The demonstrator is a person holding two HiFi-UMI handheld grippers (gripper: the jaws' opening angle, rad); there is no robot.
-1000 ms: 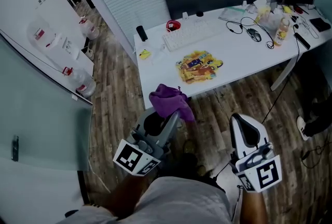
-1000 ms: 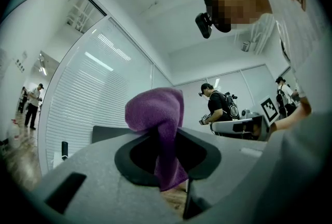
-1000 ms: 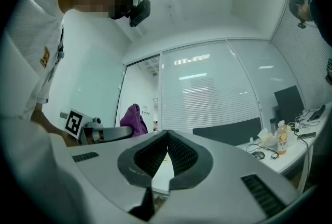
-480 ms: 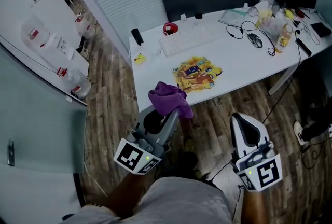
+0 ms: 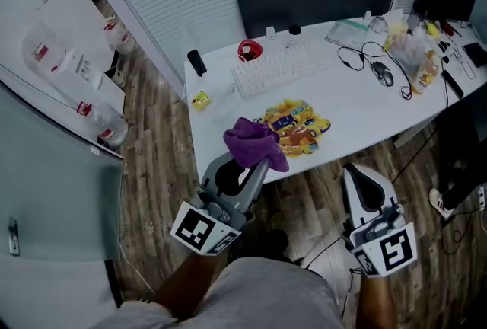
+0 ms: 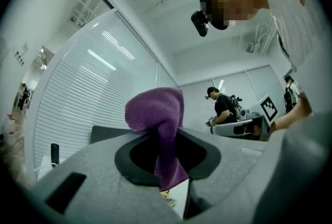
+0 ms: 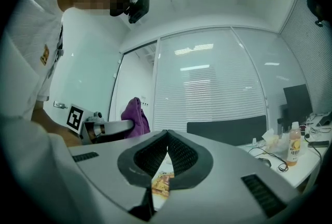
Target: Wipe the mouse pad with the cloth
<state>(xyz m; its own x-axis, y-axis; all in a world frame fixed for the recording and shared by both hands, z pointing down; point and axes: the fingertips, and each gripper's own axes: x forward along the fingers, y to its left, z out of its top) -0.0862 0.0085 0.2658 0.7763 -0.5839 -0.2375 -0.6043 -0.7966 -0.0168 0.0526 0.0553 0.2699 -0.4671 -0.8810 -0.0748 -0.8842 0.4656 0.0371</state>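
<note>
The mouse pad (image 5: pixel 296 122), printed in yellow, orange and blue, lies near the front edge of the white desk (image 5: pixel 365 110). My left gripper (image 5: pixel 256 161) is shut on a bunched purple cloth (image 5: pixel 254 142) that hangs over the desk's front edge, just left of the pad. In the left gripper view the cloth (image 6: pixel 155 114) rises from between the jaws and droops down behind them. My right gripper (image 5: pixel 358 177) is shut and empty, held over the floor in front of the desk. In the right gripper view the pad (image 7: pixel 162 182) shows below the closed gripper (image 7: pixel 167 137), with the cloth (image 7: pixel 134 116) at the left.
A white keyboard (image 5: pixel 274 68), a red object (image 5: pixel 249 51), a black device (image 5: pixel 195 61) and a yellow item (image 5: pixel 200 99) lie on the desk. A mouse (image 5: pixel 383 72) with cable and a bottle (image 5: pixel 426 73) are at the right. A black chair (image 5: pixel 312 4) stands behind. Water jugs (image 5: pixel 106 122) sit left.
Both grippers have moved forward toward the desk. The cloth, earlier over the floor, now overlaps the desk's front edge beside the pad. Both jaws stayed shut.
</note>
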